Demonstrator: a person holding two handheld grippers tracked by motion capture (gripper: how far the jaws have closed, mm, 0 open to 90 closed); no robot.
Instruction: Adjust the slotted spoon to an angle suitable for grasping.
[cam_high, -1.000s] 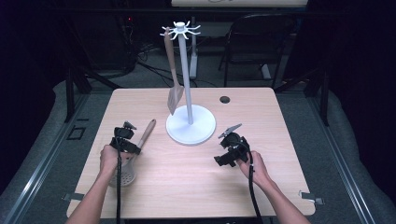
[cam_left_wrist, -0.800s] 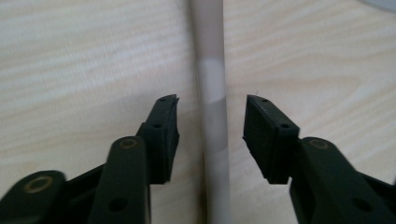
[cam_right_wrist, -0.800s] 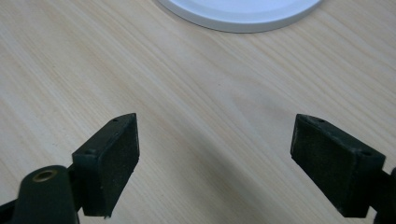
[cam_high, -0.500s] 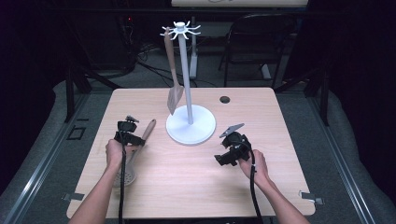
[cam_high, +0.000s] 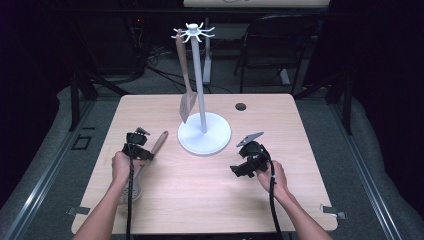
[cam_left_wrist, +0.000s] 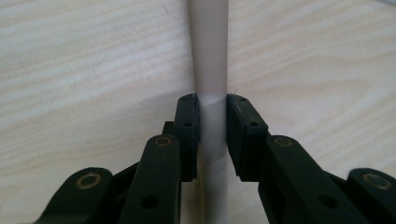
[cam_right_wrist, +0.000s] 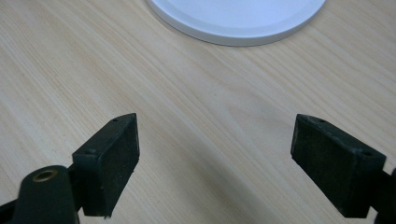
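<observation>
Now your left tongs (cam_left_wrist: 212, 135) have just been closing on the skimmer's (cam_high: 136, 172) pale shaft, and the left gripper view shows both pads against it, the tool flat on the bench (cam_high: 310, 130). Your right tongs (cam_right_wrist: 215, 163) hover wide open with nothing between them, near the white rack's (cam_high: 204, 135) base. One spatula (cam_high: 186, 82) already hangs from a hook at the rack's top; the skimmer is gripped but not yet lifted, so raising it and hooking it up remain, by the look of things. From above, the skimmer lies at the bench's left, its wooden handle end angled toward the rack and its perforated round head nearer you, partly under your left hand (cam_high: 122, 167).
</observation>
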